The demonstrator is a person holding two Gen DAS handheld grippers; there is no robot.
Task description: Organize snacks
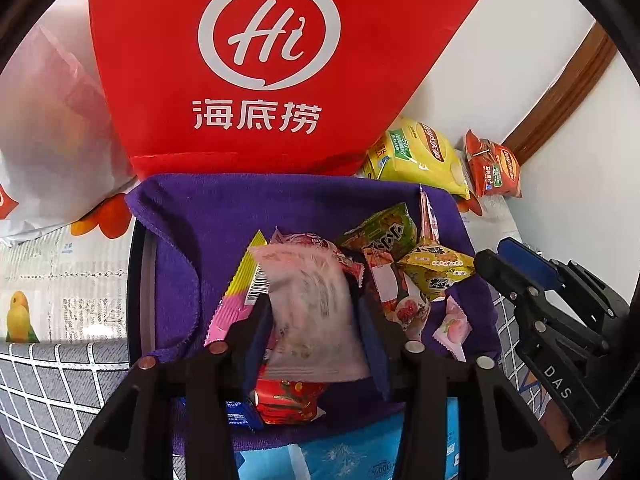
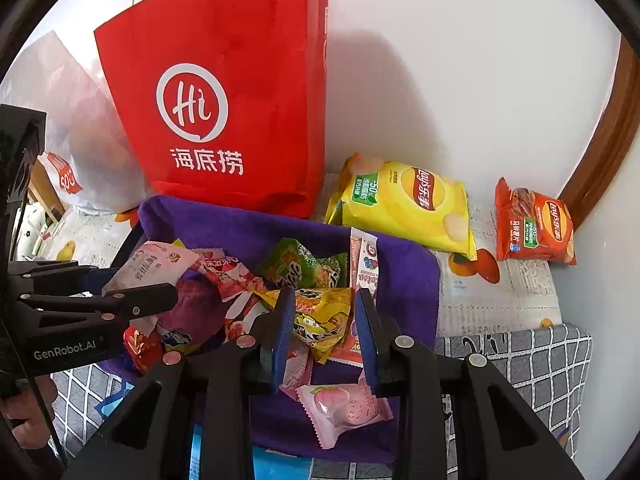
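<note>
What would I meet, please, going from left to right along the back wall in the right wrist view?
White plastic bag → red paper bag → yellow chip bag → orange chip bag → brown wooden trim.

My left camera looks steeply down along its fingers, close over the snack pile (image 1: 360, 272) on the purple towel (image 1: 224, 208). My right camera looks down from just beside it. Both share the red bag (image 2: 224, 112) behind.
</note>
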